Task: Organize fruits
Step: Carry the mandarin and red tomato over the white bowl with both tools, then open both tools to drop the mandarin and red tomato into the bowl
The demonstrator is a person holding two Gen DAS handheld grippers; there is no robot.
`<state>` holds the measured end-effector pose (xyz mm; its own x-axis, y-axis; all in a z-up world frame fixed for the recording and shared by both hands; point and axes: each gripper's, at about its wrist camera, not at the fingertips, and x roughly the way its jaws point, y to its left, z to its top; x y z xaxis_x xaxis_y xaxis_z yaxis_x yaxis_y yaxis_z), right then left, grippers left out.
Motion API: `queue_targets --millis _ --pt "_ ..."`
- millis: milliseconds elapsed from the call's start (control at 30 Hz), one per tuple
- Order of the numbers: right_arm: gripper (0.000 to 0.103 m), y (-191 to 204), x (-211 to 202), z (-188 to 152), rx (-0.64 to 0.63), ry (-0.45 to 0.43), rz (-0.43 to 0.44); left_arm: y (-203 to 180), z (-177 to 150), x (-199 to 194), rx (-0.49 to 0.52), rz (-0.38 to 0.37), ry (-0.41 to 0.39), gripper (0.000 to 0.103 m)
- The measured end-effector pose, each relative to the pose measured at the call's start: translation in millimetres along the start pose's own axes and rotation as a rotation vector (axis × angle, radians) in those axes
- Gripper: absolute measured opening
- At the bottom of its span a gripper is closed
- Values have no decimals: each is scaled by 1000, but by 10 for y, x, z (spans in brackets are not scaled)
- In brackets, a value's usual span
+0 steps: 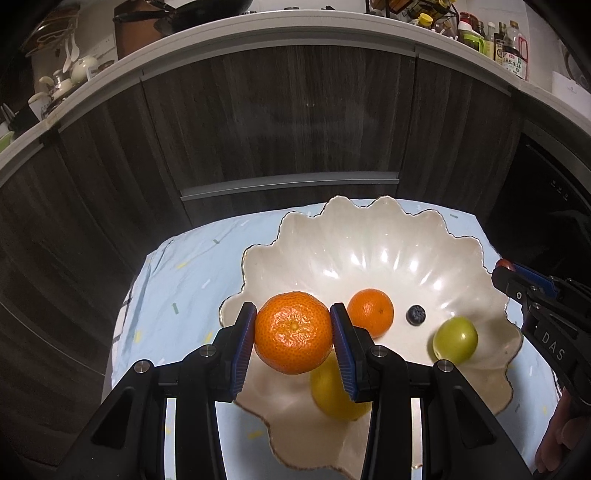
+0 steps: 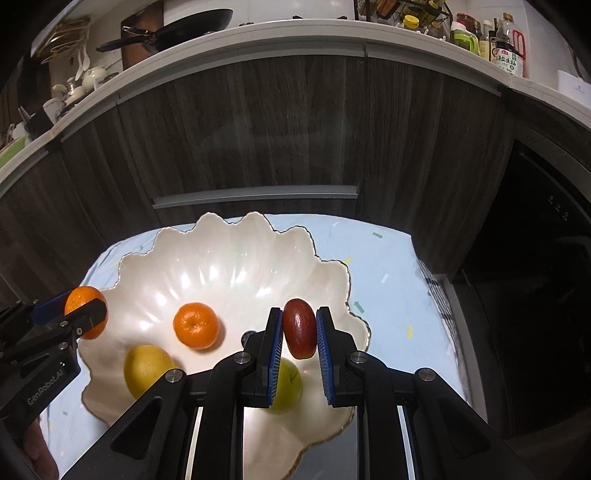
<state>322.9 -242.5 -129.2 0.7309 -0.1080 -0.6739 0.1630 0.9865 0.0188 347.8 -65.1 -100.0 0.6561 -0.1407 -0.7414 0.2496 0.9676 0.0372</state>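
Scalloped white bowl (image 1: 369, 236) sits on a pale blue patterned cloth (image 1: 192, 266) covering the counter, with dark wood-grain cabinet fronts (image 1: 277, 122) behind it. Left gripper (image 1: 293, 334) hangs over the bowl's near-left rim, jaws clamped on a large mandarin (image 1: 293, 332), blue pads (image 1: 243, 343) pressed against both flanks of the fruit; the mandarin is off the bowl surface. Seen from the right wrist, the same mandarin (image 2: 83, 310) shows at the bowl's left edge, partly behind the left gripper's black finger. Right gripper (image 2: 299, 334) is over the bowl's right side, jaws clamped on a dark red oval fruit (image 2: 299, 328), held upright between the blue pads (image 2: 275, 354) and clear of the bowl floor. In the left wrist view only a sliver of that red fruit (image 1: 504, 264) shows at the right gripper's tip beyond the bowl's right rim. Resting inside the bowl: a smaller mandarin (image 1: 370, 312) near the centre, a blueberry (image 1: 416, 315) just right of it, a green round fruit (image 1: 455, 338) further right toward the near-right wall, and a yellow fruit (image 1: 338, 395) on the near side, partly hidden under the held mandarin. A pan (image 2: 177, 27) and bottles (image 2: 508, 44) stand on the upper worktop behind the bowl.
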Motion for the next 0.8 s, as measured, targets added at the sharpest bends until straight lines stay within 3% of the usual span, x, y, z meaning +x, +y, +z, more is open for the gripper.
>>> queue_targets --millis 633,700,767,800 --pt "21 -47 316 -11 16 74 9 -47 30 300 10 -12 49 43" --pt "30 -48 314 -14 16 73 2 -54 25 296 18 0 46 49" --pt "42 -52 301 -19 19 66 -3 -51 27 268 21 7 31 65" --pt "47 -56 291 -22 19 61 -5 -53 28 256 23 11 26 66"
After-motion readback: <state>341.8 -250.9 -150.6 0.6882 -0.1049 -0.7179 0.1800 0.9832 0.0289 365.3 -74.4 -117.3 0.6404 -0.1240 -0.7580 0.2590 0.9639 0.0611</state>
